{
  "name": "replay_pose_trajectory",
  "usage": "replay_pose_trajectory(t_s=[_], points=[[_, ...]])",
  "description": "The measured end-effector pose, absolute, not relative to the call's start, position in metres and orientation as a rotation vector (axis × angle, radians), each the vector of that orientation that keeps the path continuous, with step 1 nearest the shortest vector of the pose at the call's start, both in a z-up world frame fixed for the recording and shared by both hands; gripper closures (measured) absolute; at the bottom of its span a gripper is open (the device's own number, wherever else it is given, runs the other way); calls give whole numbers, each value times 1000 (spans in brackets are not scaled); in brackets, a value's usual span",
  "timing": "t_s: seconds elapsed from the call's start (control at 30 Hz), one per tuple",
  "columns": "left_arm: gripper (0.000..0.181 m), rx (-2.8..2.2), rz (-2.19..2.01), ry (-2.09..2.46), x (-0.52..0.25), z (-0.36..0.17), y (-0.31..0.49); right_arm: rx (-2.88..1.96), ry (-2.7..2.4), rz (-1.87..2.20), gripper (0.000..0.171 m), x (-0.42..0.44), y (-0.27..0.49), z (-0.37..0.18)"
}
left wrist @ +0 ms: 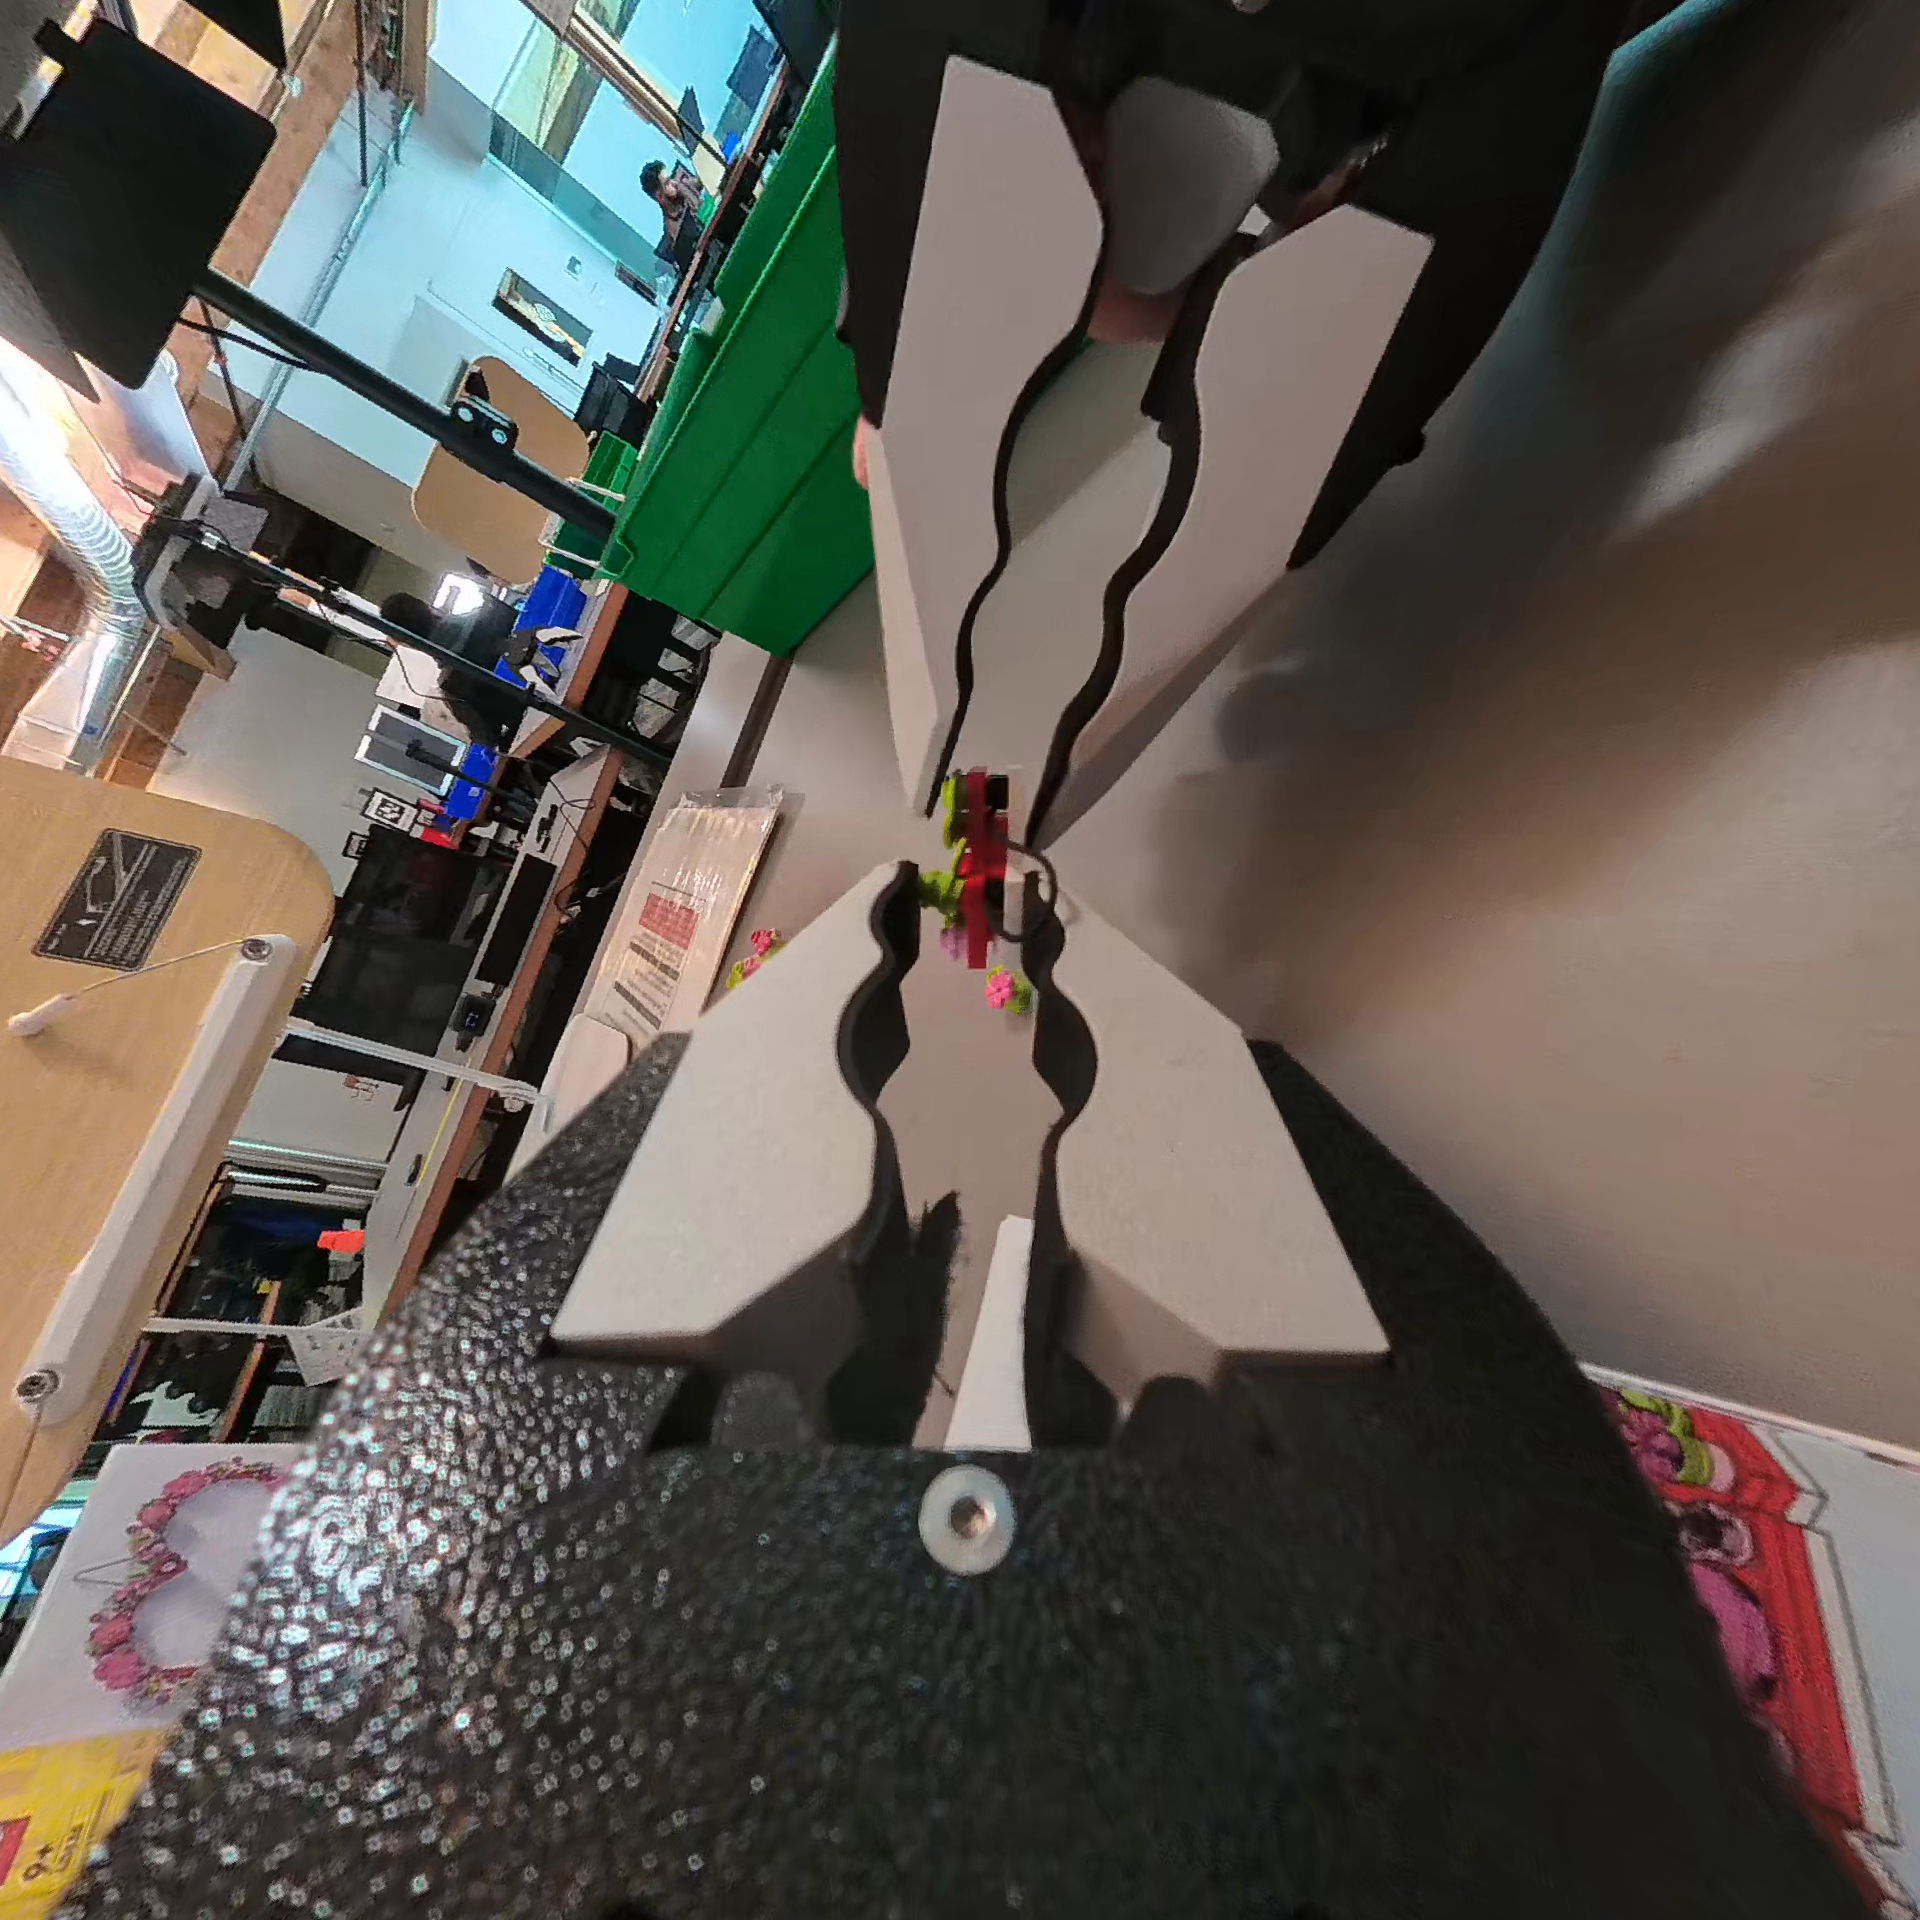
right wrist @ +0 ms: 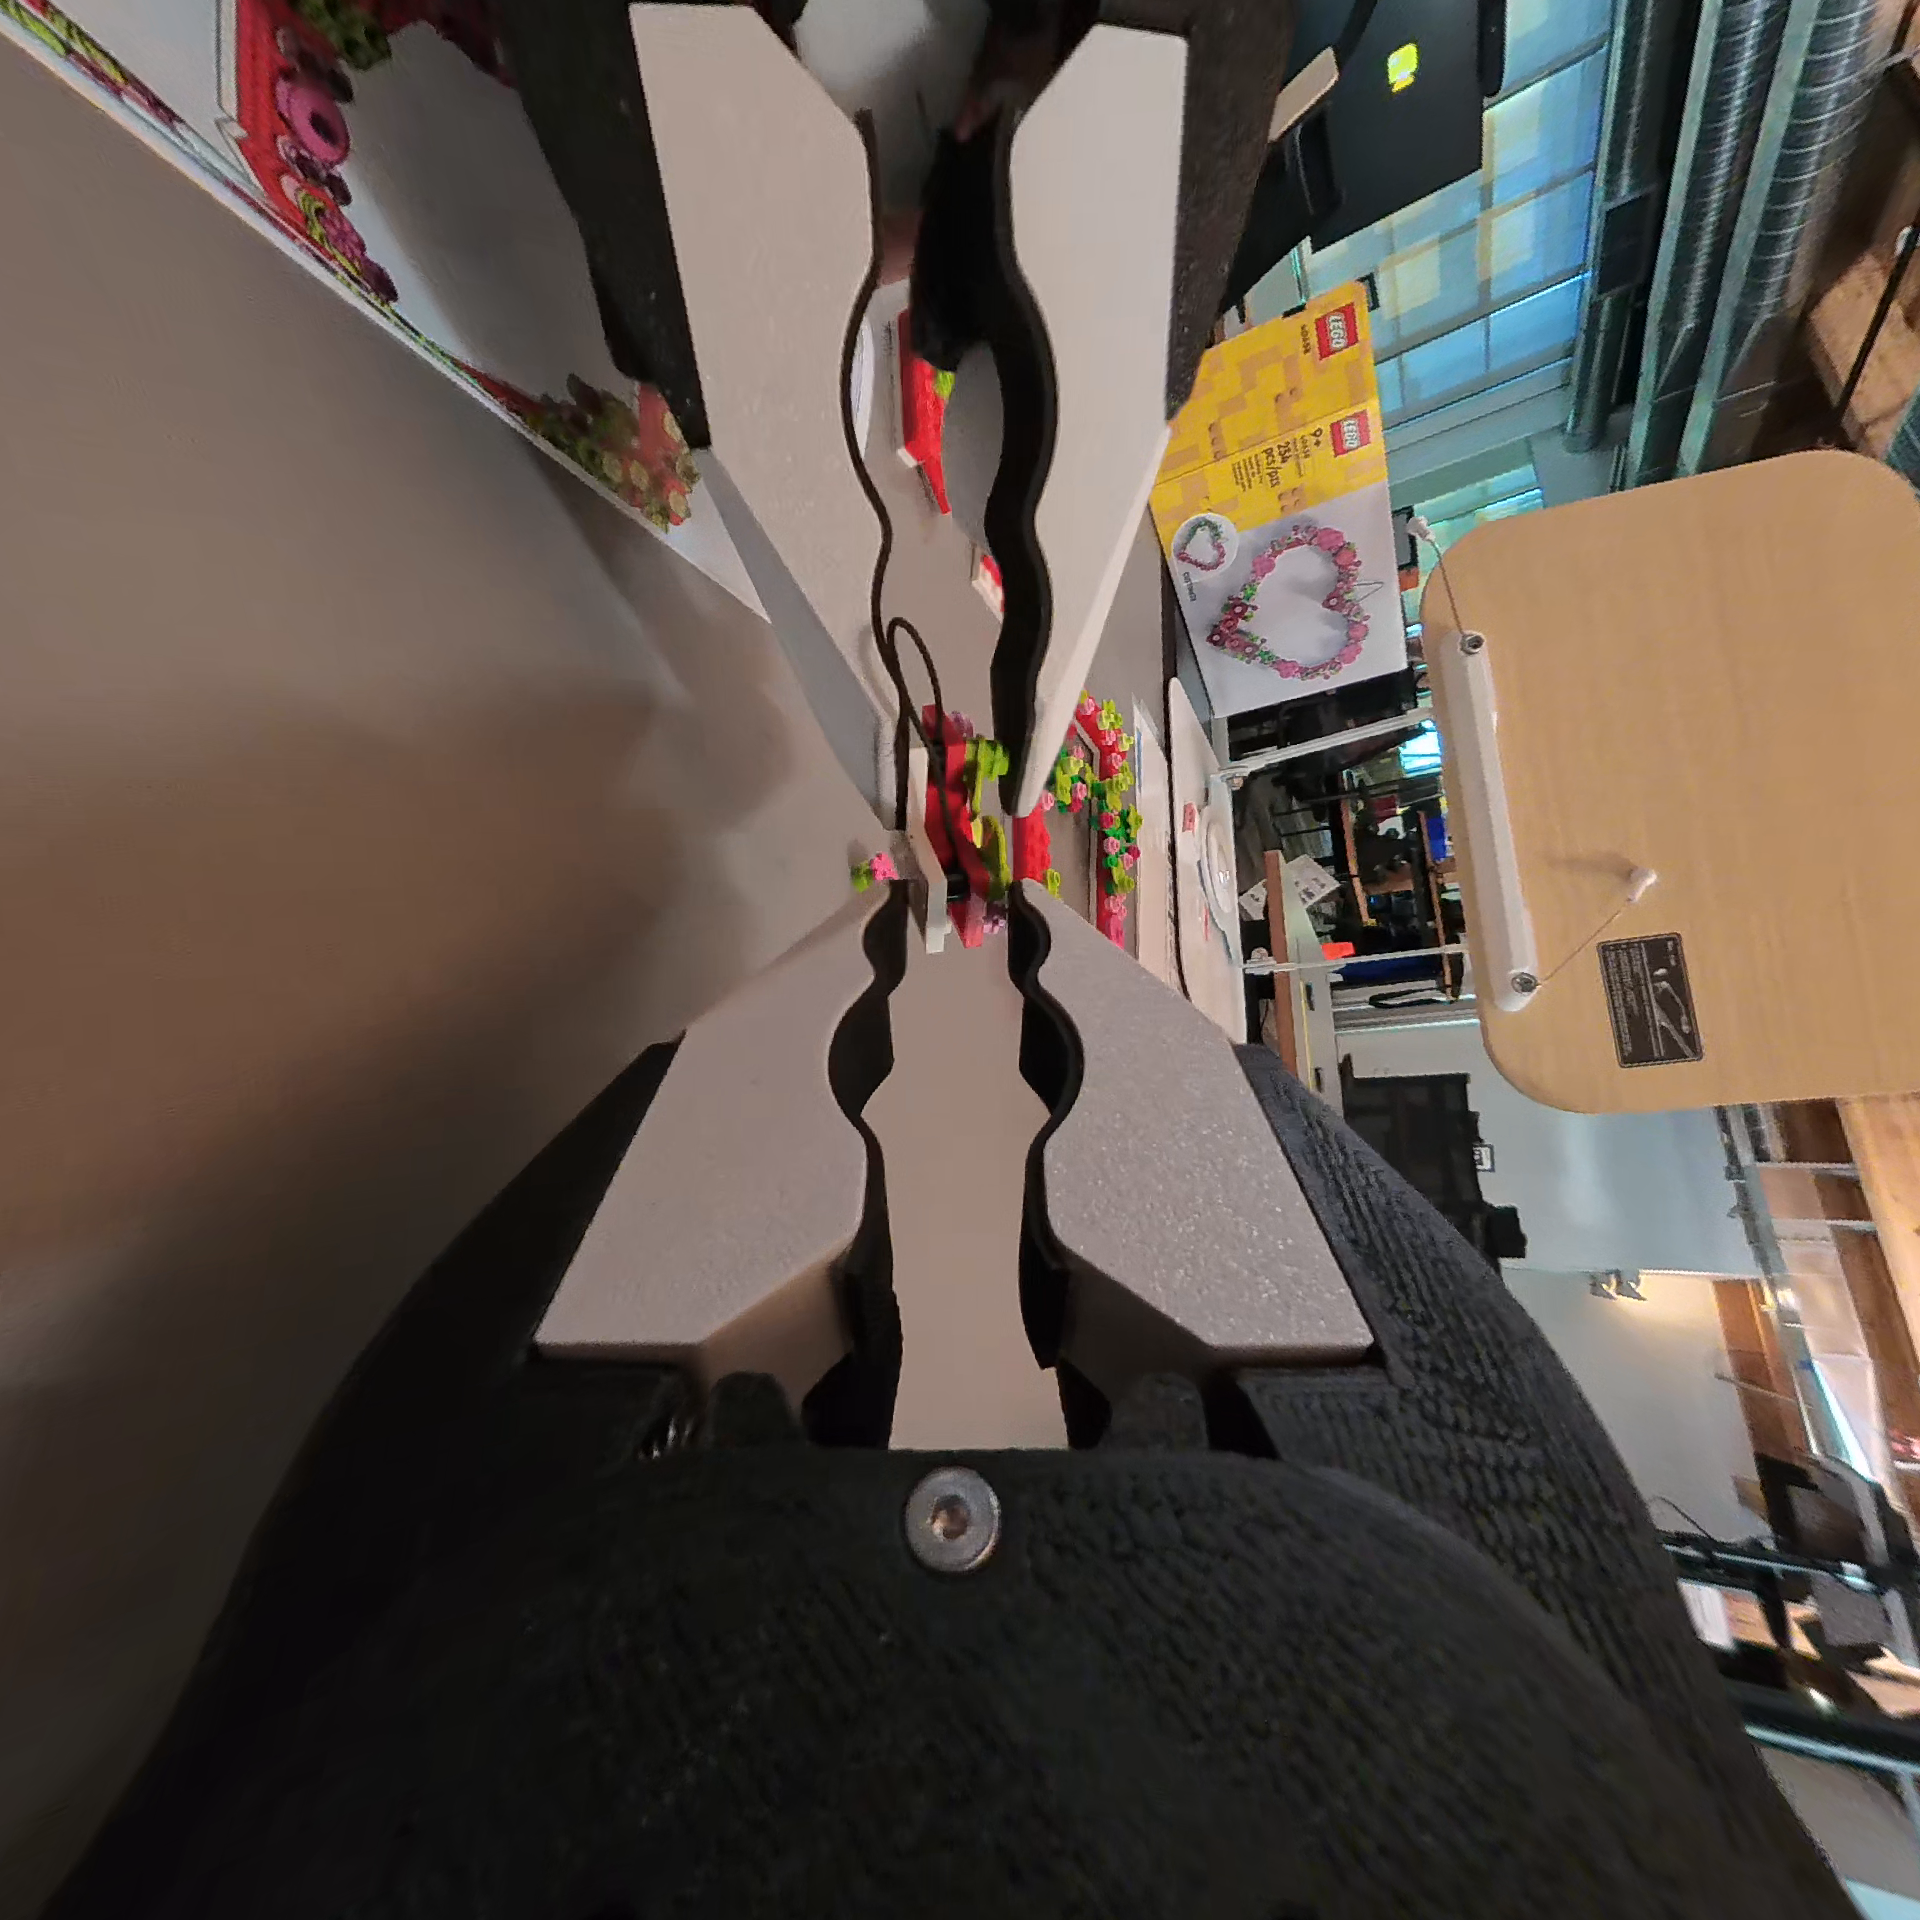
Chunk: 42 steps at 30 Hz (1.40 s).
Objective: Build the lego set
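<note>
A small Lego assembly (left wrist: 977, 862) of red and white plates, lime leaves, pink flowers and a thin black cord hangs above the grey table (left wrist: 1455, 935). My left gripper (left wrist: 971, 904) and right gripper (left wrist: 987, 810) meet tip to tip from opposite sides. Each is closed on one end of the assembly. In the right wrist view the same assembly (right wrist: 951, 821) sits between my right gripper (right wrist: 951, 914) at the bottom and my left gripper (right wrist: 956, 805) coming from the top. The cord loops up along a left finger (right wrist: 790, 520).
A larger red build with flowers (right wrist: 1096, 821) lies just beyond the grippers. Loose flower pieces (left wrist: 1006, 989) (left wrist: 758, 951) (right wrist: 873, 868) lie on the table. The set's box (right wrist: 1288, 488) and an open instruction booklet (right wrist: 312, 156) sit at the sides. Green bins (left wrist: 769, 416) stand behind. Less than 4 cm separates the two grippers' tips.
</note>
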<state>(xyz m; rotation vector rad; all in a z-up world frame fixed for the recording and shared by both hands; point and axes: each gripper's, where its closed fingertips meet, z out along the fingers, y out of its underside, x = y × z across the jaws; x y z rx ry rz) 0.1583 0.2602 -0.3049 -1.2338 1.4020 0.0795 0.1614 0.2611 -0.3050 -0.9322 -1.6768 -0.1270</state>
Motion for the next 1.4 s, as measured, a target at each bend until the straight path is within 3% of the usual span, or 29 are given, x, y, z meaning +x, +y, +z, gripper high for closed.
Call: replay_pose_trajectory(t_s=[1.1, 1.23, 1.4], points=[[164, -1116, 227, 1360, 157, -291, 262, -945, -1598, -121, 157, 160, 265, -295], [127, -1199, 129, 1378, 153, -297, 258, -927, -1655, -219, 157, 165, 272, -308], [126, -1338, 66, 1176, 119, -263, 267, -860, -1795, -349, 157, 171, 269, -329]])
